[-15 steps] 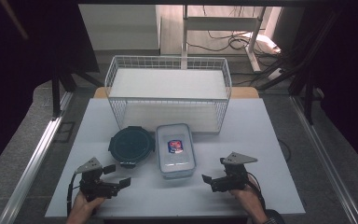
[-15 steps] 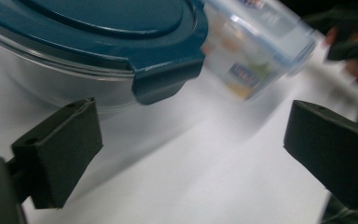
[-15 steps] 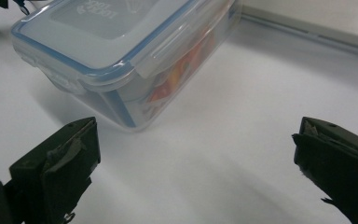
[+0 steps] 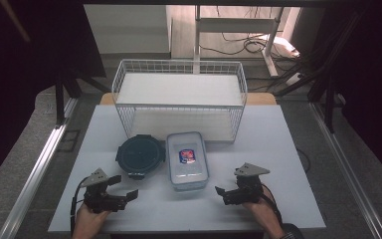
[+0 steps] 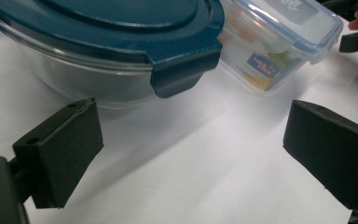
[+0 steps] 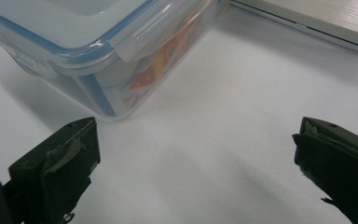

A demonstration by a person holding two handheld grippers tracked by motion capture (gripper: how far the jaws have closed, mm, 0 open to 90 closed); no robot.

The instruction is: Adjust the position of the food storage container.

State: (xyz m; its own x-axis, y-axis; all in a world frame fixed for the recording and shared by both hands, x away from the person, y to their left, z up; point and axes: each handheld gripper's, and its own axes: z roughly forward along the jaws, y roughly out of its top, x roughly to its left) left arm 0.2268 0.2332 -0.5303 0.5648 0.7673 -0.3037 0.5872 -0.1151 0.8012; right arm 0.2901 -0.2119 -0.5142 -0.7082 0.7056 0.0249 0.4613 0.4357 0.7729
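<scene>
Bench (image 4: 278, 129): white, matte top, set on a grey floor; metal rails run along both sides. Room dark at left and right; cables lie on the floor beyond the far edge, beside a white metal frame.

White wire basket (image 4: 180, 99) stands at the far middle of the bench. In front of it, side by side and nearly touching: a round glass container with a dark blue clip lid (image 4: 140, 155) on the left, and a rectangular clear container with a blue-seal lid (image 4: 187, 160) on the right. The rectangular one carries a red-and-blue label on its lid and a colourful sticker on its side; print too blurred to read.

Left gripper (image 4: 122, 187): near the bench's front edge, jaws wide apart, nothing between them, aimed at the round container's front latch. Right gripper (image 4: 226, 193): jaws wide apart, empty, just beside the rectangular container's near corner.
</scene>
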